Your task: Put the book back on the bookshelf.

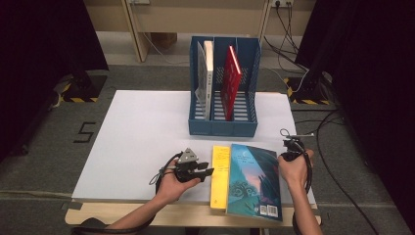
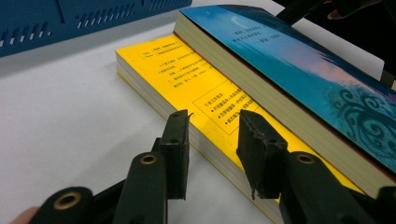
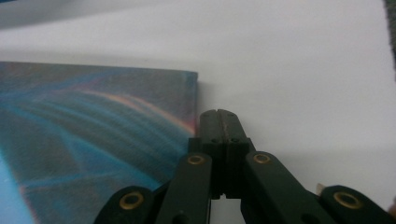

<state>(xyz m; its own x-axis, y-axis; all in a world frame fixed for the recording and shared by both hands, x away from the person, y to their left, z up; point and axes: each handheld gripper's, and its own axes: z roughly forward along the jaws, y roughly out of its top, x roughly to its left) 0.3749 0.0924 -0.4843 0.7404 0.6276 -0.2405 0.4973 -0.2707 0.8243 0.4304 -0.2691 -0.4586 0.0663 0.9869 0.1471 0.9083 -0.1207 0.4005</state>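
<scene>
High view: on the white tabletop point(image 1: 137, 137), near the front edge, a blue book point(image 1: 254, 181) lying flat atop a yellow book point(image 1: 220, 176), the yellow one peeking out along the left side only. Long axis of both running front to back, away from the person. Left tongs point(image 1: 208, 171) just beside the yellow book's left edge, pointing rightward at it; right tongs point(image 1: 288, 147) at the blue book's far right corner. Behind, well apart, a blue file rack point(image 1: 222, 127) with a white book point(image 1: 208, 78) and a red book point(image 1: 231, 81) standing in it.

Left gripper view: left tongs point(image 2: 212, 135) apart, straddling the yellow book point(image 2: 187, 79) at its long edge, one jaw off to the tabletop side, the other over the cover; blue book point(image 2: 299, 60) resting higher, beyond.

Right gripper view: right tongs point(image 3: 218, 126) pressed together, empty, tip just beside the blue book's point(image 3: 93, 126) corner edge, touching or not hard to say.

Probably a sideways approach from the left the shorter path to the yellow book.
</scene>
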